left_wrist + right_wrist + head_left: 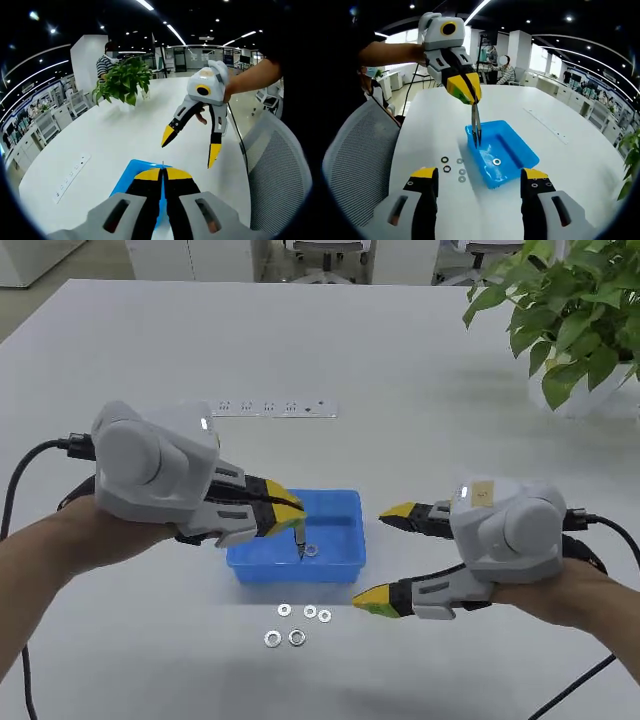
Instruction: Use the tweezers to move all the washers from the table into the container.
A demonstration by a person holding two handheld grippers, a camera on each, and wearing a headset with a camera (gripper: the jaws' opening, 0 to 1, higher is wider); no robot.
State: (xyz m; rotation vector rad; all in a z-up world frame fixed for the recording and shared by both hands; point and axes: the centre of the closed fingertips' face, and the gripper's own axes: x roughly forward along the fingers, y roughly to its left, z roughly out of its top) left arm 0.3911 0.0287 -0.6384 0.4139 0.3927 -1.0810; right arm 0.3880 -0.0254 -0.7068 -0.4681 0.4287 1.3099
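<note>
White bench (400, 370): left gripper (292, 512) jaws clench tweezers (476, 125), right gripper (375, 556) jaws released; right gripper view shows tips inside tray (512, 142), washers (452, 167) at its 9 o'clock.

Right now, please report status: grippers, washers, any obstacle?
Left gripper shut on tweezers, tips over blue container. Right gripper open, empty. One washer in container, five washers on table. Nothing blocking.

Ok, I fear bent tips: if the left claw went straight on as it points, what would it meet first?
Probably the floor of the blue container: the tweezers in the left claw point down into it, tips beside the washer there. Gap unclear.
</note>
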